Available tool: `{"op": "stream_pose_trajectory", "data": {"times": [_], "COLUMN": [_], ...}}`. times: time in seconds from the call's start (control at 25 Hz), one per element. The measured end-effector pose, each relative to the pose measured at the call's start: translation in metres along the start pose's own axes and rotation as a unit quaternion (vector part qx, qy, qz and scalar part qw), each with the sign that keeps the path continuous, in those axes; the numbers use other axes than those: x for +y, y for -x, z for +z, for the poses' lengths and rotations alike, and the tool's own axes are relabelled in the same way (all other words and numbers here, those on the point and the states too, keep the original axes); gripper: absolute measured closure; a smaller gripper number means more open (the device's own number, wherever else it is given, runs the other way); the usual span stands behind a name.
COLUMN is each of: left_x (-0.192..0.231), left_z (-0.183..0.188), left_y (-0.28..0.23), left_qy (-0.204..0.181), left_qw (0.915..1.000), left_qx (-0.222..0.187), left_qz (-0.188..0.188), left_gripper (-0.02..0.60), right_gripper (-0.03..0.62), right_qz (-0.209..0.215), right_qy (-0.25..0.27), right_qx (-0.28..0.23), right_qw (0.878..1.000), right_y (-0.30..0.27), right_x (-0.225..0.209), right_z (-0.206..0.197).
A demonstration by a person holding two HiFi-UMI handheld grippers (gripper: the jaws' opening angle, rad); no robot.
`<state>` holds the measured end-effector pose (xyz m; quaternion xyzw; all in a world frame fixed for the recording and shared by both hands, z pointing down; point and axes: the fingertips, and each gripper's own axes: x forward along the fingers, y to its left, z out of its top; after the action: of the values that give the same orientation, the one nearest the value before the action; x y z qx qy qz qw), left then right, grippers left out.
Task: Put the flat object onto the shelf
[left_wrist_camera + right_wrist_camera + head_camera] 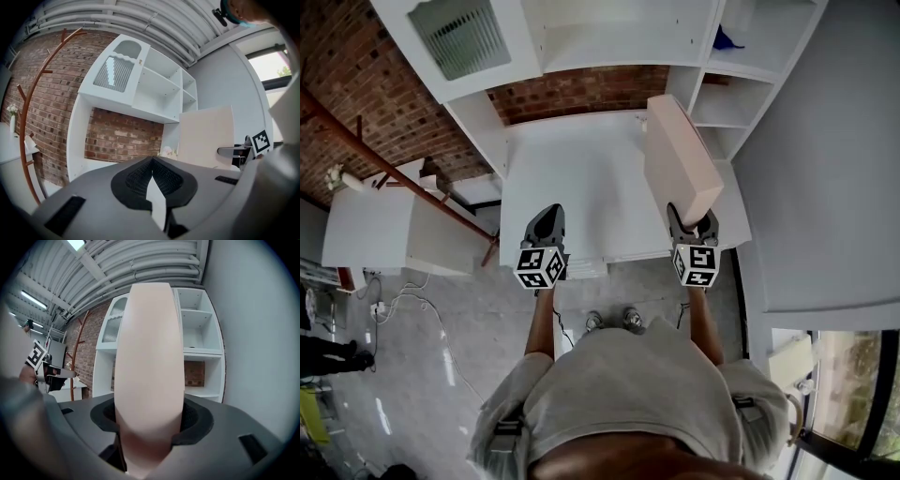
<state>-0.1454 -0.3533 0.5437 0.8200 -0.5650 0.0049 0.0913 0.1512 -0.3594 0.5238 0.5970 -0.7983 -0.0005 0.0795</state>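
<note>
The flat object [680, 159] is a pale beige slab standing upright on its edge above the white counter [581, 187]. My right gripper [692, 223] is shut on its lower end; in the right gripper view the flat object [149, 357] fills the middle and hides the pads. It also shows from the side as a broad panel, the flat object [206, 136], in the left gripper view. My left gripper [547, 217] hangs to the left of it, jaw tips together and nothing held. Ahead stands the white shelf unit [581, 37] with open compartments [199, 333].
A brick wall [122, 136] backs the counter's niche. A brown coat stand [28, 108] and a white side table [375, 225] are at the left. A grey wall [825, 187] closes off the right side. The shelf's glass-fronted door [115, 72] is at upper left.
</note>
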Motion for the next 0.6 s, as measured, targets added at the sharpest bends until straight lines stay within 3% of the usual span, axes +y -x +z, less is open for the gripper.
{"op": "stream_pose_trajectory", "data": {"times": [0.28, 0.6], "left_x": [0.028, 0.045], "left_z": [0.005, 0.008], "left_y": [0.004, 0.011], "left_qy": [0.005, 0.011], "left_qw": [0.9999, 0.9997], "left_qx": [-0.008, -0.014], "left_qz": [-0.011, -0.016], "left_gripper": [0.566, 0.566], "right_gripper": [0.309, 0.309], "right_qz": [-0.01, -0.023], "right_qy": [0.032, 0.112], "right_qx": [-0.014, -0.053], "right_qw": [0.999, 0.992], "right_y": [-0.01, -0.023], "right_x": [0.019, 0.016], "right_z": [0.027, 0.095]}}
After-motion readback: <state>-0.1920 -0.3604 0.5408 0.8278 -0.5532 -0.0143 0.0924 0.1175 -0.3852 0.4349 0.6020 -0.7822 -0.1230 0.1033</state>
